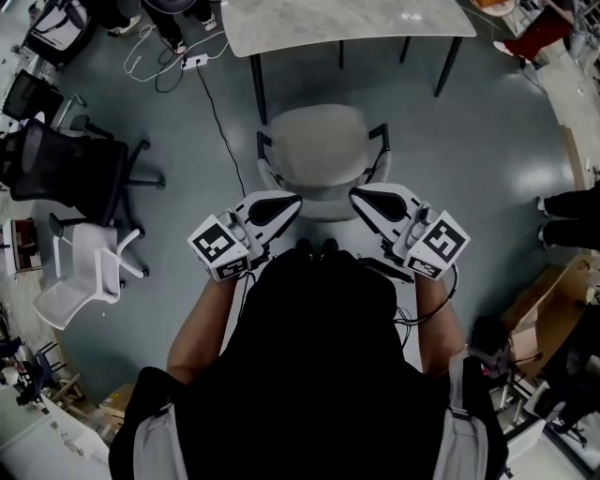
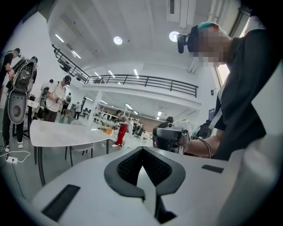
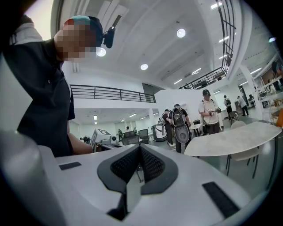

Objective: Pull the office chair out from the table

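Observation:
The office chair (image 1: 316,142) has a pale grey seat and black armrests. It stands in front of the white table (image 1: 347,22), with its back toward me. My left gripper (image 1: 296,201) and right gripper (image 1: 354,194) hover over the chair's back edge with their tips pointing at each other. Whether they touch the chair I cannot tell. Both are shut with nothing between the jaws. The left gripper view shows its shut jaws (image 2: 142,152), the other gripper (image 2: 170,137) and the table (image 2: 66,132). The right gripper view shows its shut jaws (image 3: 140,148) and the table (image 3: 234,139).
Black office chairs (image 1: 66,169) and a white chair (image 1: 80,277) stand at the left. A power strip with a cable (image 1: 193,62) lies on the floor left of the table. A cardboard box (image 1: 553,309) and a person's legs (image 1: 572,202) are at the right.

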`<state>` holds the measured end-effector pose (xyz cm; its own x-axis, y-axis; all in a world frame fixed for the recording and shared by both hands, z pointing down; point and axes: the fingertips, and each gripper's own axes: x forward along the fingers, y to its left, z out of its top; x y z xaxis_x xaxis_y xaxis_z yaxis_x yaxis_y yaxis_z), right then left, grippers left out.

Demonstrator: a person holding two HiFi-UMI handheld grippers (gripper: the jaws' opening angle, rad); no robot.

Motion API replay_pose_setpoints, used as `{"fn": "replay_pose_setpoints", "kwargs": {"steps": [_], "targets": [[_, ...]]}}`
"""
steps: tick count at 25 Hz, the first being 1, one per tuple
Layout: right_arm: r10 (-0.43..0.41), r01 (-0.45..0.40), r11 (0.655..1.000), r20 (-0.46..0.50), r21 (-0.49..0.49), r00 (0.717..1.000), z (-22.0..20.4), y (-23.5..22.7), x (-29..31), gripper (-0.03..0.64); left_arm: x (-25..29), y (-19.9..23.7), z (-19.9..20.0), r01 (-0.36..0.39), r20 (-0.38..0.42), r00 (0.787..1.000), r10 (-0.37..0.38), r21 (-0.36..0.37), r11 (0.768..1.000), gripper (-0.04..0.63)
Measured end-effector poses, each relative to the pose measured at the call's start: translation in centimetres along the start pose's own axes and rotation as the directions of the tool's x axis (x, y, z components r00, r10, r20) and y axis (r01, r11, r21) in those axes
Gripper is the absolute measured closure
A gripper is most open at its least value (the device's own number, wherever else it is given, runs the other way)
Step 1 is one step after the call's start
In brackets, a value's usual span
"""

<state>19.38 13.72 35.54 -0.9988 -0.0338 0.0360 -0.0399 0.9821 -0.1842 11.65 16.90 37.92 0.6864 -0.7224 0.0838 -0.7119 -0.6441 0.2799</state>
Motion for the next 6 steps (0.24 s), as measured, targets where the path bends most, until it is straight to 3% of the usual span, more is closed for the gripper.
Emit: {"fn": "replay_pose_setpoints", "kwargs": {"steps": [6], "targets": [[-0.008,0.008,1.000,-0.005,-0.005,1.000,-0.22,-0.05,-0.01,0.598,0.18,0.19,-0.59,-0.001,-0.006,1.000,0.001,0.000,1.000,0.583]]}}
